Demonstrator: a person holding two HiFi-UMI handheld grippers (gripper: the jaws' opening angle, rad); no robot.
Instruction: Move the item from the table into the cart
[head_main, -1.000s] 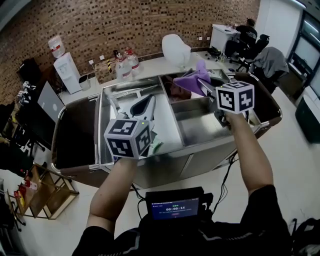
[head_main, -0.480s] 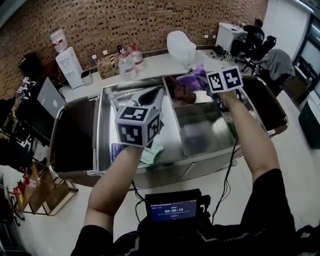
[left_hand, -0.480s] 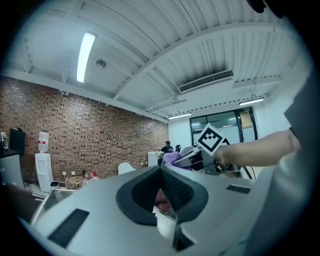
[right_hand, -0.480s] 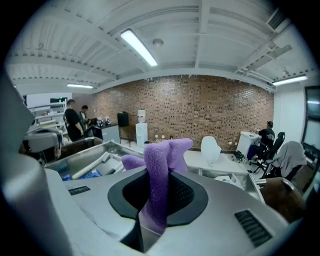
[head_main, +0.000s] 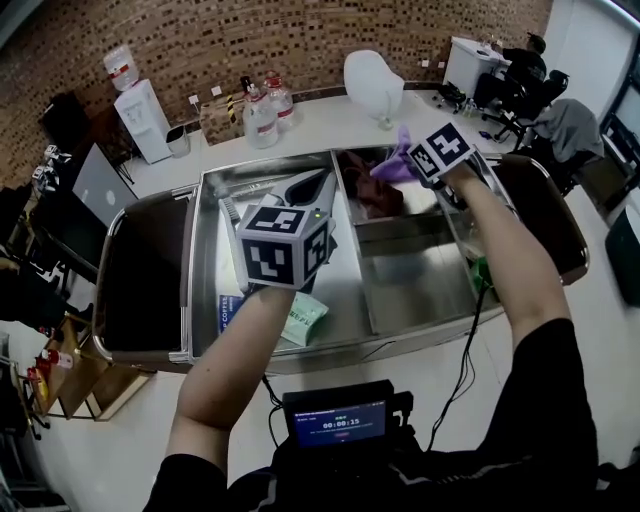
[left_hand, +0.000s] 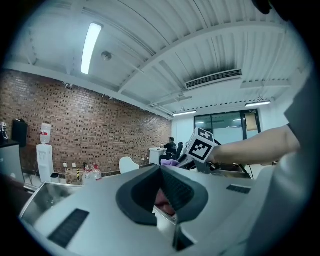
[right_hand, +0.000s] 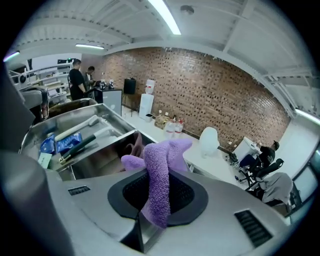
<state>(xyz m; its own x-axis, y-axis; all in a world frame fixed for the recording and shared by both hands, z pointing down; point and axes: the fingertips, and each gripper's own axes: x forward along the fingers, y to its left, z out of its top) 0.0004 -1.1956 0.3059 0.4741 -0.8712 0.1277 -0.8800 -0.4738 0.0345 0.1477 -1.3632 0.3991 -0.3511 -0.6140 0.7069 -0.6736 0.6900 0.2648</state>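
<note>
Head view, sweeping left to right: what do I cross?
water dispenser → left gripper → purple cloth pinched in the right gripper → seated person at the far desk → grey jacket draped over a chair

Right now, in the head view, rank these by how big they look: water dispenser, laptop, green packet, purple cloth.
1. The water dispenser and laptop look about alike, so I won't rank them.
2. The green packet, though it lies nearer the camera.
3. The purple cloth, which is partly hidden.
</note>
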